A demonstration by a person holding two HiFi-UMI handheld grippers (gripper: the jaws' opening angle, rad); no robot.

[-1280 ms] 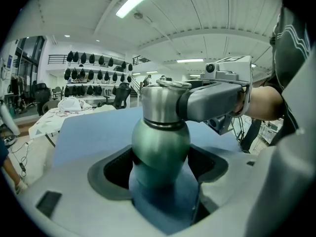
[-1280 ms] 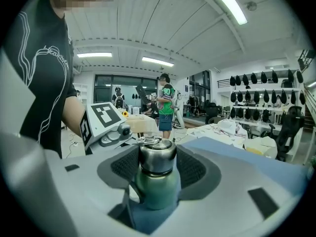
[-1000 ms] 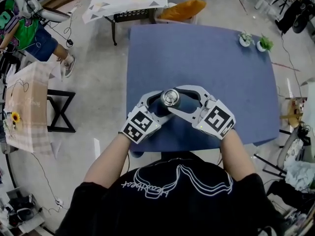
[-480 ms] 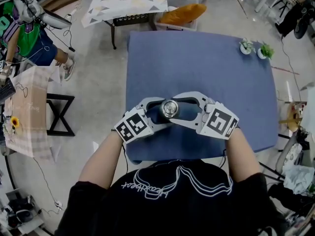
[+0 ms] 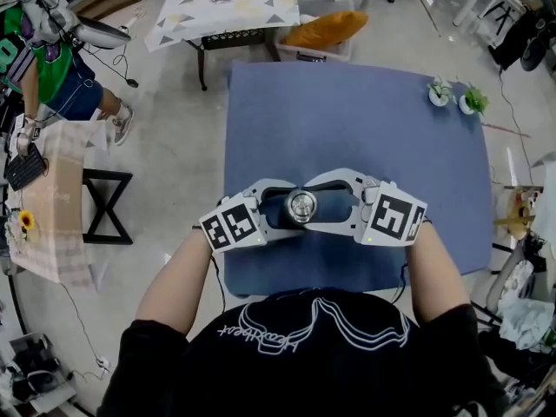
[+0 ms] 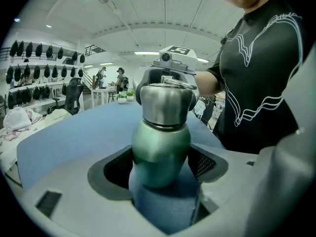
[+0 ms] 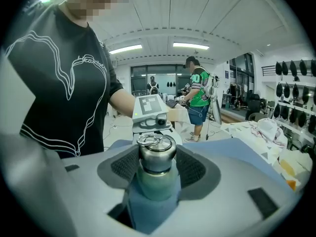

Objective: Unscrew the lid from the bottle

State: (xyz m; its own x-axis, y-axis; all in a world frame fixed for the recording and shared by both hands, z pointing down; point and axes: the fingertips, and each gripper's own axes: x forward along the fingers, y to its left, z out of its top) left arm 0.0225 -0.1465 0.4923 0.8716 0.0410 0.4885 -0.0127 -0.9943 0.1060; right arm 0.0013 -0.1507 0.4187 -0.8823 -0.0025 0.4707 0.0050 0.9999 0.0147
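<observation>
A green metal bottle [image 6: 160, 152] with a steel lid [image 5: 301, 206] stands upright on the blue table [image 5: 347, 120], near its front edge. My left gripper [image 5: 291, 208] comes in from the left, and its pads [image 6: 205, 164] press on the green body, so it is shut on the bottle. From the right, my right gripper [image 5: 311, 207] is shut on the lid [image 7: 157, 154], which sits between its ribbed pads [image 7: 190, 169] above the green body [image 7: 157, 184]. A ring handle lies flat on top of the lid. Each gripper faces the other across the bottle.
Two small potted plants [image 5: 440, 92] [image 5: 472, 101] stand at the table's far right corner. Beyond the far edge lie an orange cushion [image 5: 328, 26] and a patterned table. A black stand [image 5: 104, 202] and a person [image 5: 52, 68] are off to the left.
Both grippers have rolled around the bottle, from slanted to nearly level across the view, and their marker cubes have spread outward. The bottle stays between them, in the same place.
</observation>
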